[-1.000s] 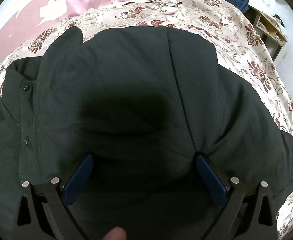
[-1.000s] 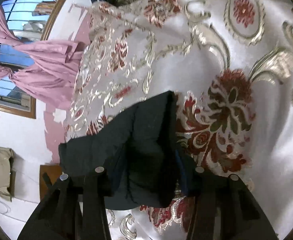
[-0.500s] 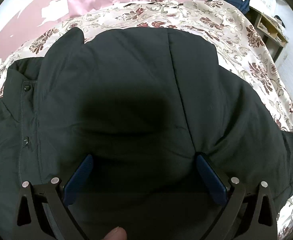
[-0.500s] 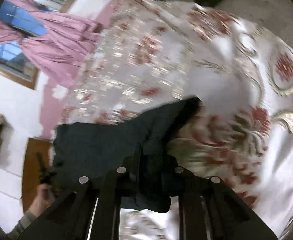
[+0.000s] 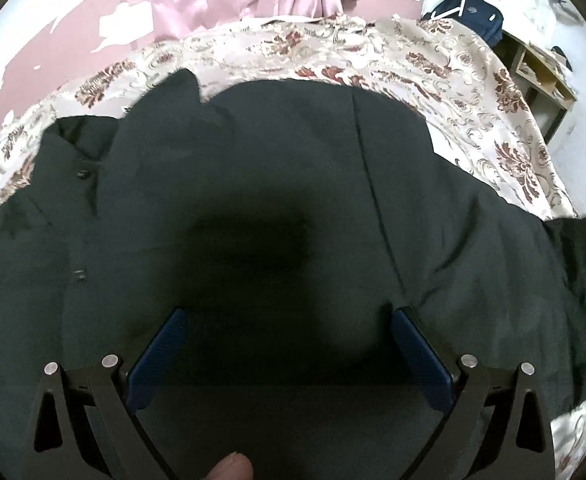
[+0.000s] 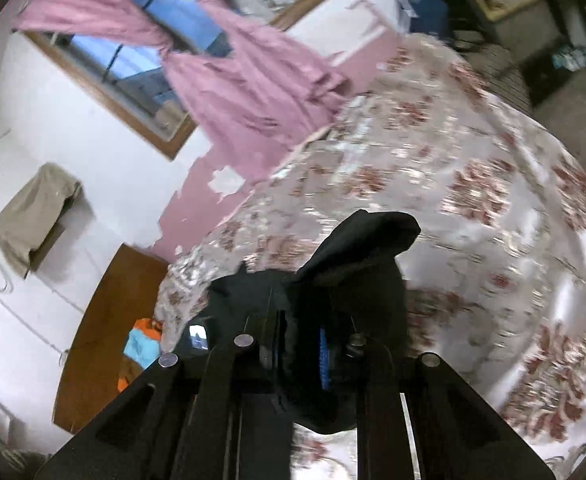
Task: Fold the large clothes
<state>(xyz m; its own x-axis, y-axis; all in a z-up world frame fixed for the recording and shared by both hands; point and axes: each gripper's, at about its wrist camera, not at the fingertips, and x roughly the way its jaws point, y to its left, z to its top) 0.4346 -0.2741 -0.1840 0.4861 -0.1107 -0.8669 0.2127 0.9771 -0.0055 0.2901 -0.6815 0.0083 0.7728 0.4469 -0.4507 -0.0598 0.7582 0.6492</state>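
Observation:
A large dark green jacket (image 5: 277,184) lies spread over the flowered bedspread (image 5: 433,64), snap buttons at its left. My left gripper (image 5: 289,320) is open, its blue pads (image 5: 157,352) wide apart and resting on the jacket's body, holding nothing. My right gripper (image 6: 305,340) is shut on a dark sleeve of the jacket (image 6: 365,248) and holds it lifted above the bedspread (image 6: 493,200), the cuff standing up past the fingers. The sleeve also enters the left wrist view at the far right (image 5: 581,248).
Pink curtains (image 6: 233,60) and a window are at the head of the bed. A blue bag (image 5: 469,16) and a wooden shelf (image 5: 545,76) stand at the far right. A brown door (image 6: 105,320) and a hanging beige cloth (image 6: 33,212) are on the wall.
My right gripper has lifted the sleeve up off the bedspread and swung it toward the jacket's body. The left gripper has stayed open in place on the jacket.

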